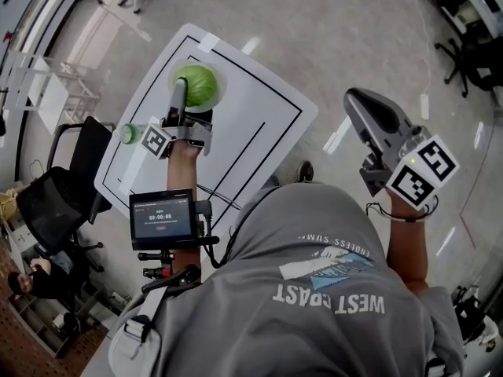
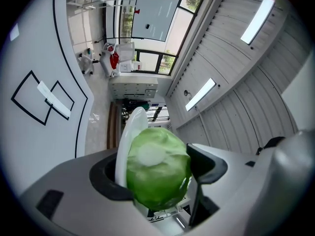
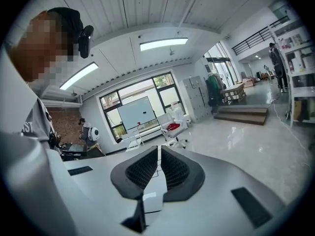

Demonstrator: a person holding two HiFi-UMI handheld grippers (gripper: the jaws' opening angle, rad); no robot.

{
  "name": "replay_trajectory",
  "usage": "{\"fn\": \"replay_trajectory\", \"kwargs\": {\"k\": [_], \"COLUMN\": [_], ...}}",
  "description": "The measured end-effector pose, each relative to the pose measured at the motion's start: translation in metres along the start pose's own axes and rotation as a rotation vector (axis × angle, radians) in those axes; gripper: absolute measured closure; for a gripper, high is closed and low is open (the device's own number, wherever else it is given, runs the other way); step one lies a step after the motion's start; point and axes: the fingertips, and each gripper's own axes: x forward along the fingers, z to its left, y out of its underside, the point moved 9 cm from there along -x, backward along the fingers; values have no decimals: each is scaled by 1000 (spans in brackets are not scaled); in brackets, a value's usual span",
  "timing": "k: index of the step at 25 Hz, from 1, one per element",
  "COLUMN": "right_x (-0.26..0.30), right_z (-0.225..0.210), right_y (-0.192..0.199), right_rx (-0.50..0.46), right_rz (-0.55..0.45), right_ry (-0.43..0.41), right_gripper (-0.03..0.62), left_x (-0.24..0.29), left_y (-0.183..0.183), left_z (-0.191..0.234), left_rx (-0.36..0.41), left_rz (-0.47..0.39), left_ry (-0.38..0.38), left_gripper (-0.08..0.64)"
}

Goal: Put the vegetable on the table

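One white table [image 1: 267, 108], marked with black lines, takes up the middle of the head view, with a black chair [image 1: 67, 187] just off its left edge. A white plate [image 2: 130, 132] lies at the table's far end, and the green cabbage [image 1: 196, 85] sits over it; whether it rests on the plate or hangs just above cannot be told. The left gripper [image 2: 158, 171] has its jaws spread wide around the cabbage, the dark pads [image 2: 206, 163] pressing its sides, so the head fills the gap between them. The right gripper [image 3: 159, 161] is held well away over the bare floor, its ribbed fingers [image 3: 142, 168] drawn together to a thin slit with nothing between them. A small bottle [image 1: 126, 133] lies at the table's left edge, near the left gripper.
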Motion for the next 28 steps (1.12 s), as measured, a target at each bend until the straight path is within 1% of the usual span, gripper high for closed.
{"fn": "replay_trajectory", "kwargs": {"k": [8,12,17,20,24,28], "right_x": [10,3,7,11,10,10], "right_z": [4,9,-10,-13,-9,-11], "right_y": [3,3,17,24,28,27], "right_rx": [-2,-1,7,11,23,34], "right_rz": [24,30,36,39,51,60], "right_ry": [3,7,0,-3,6,8], "right_gripper": [581,581,581,581,581,581], "left_x": [-1,-3,3,1,-4,-4], "left_y": [-11,-10,-7,-10,-13,-12], "left_z": [28,31,59,72,80,94], "left_rx": [-4,0,7,6,-16,-27], "left_rz": [-1,6,7,8,7,2], "left_ry": [-62,-85,-124,-143,-151,-197], "left_gripper": [219,219,221,224,224,225]}}
